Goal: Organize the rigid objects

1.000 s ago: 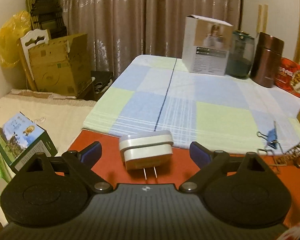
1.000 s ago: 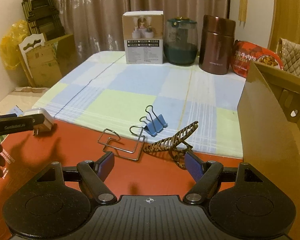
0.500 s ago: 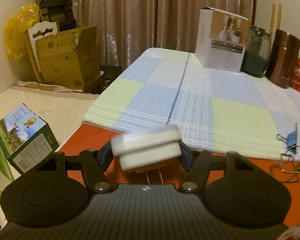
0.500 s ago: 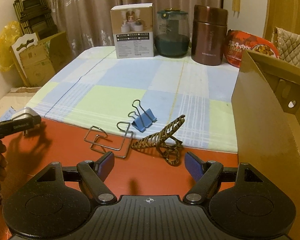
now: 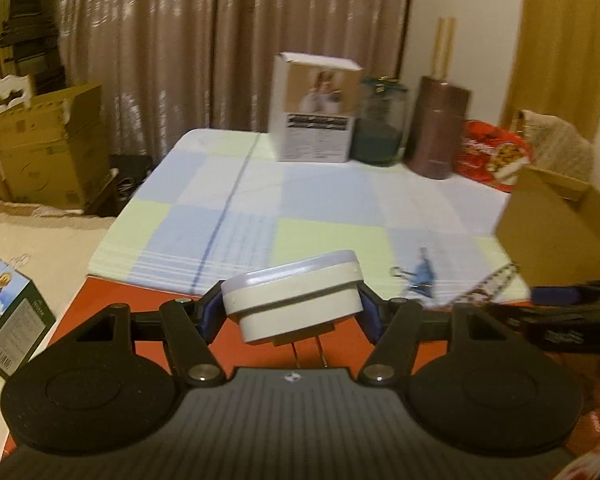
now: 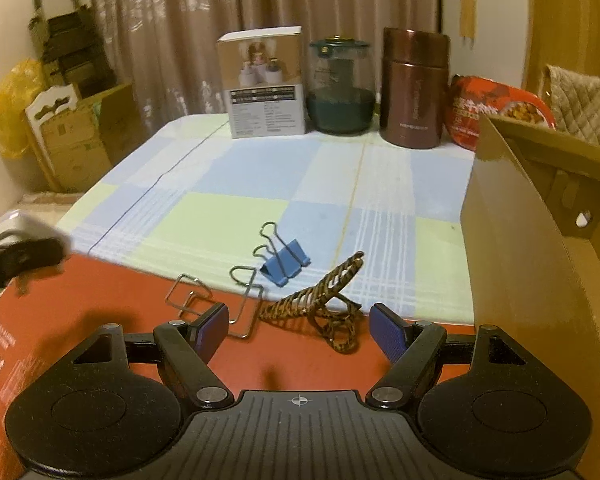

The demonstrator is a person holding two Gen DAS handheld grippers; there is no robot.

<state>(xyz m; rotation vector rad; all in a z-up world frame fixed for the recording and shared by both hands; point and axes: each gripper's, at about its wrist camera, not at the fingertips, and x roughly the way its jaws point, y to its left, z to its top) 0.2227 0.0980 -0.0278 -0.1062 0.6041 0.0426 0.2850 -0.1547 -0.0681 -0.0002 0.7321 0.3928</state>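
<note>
Grip is sound: left gripper (image 5: 290, 316) fingers clamp the white plug adapter (image 5: 292, 298) by its flanks, prongs toward the camera, clear of the red tabletop (image 5: 112, 300), presumably for the cardboard box (image 5: 560, 224). Right gripper (image 6: 298, 326) fingers stand wide, empty, above the wire rack (image 6: 216, 304).

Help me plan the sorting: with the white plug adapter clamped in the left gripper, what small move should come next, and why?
Probably carry the white plug adapter rightward toward the open cardboard box. The left gripper grips it clear of the red surface, and that box looks like the likeliest container.
</note>
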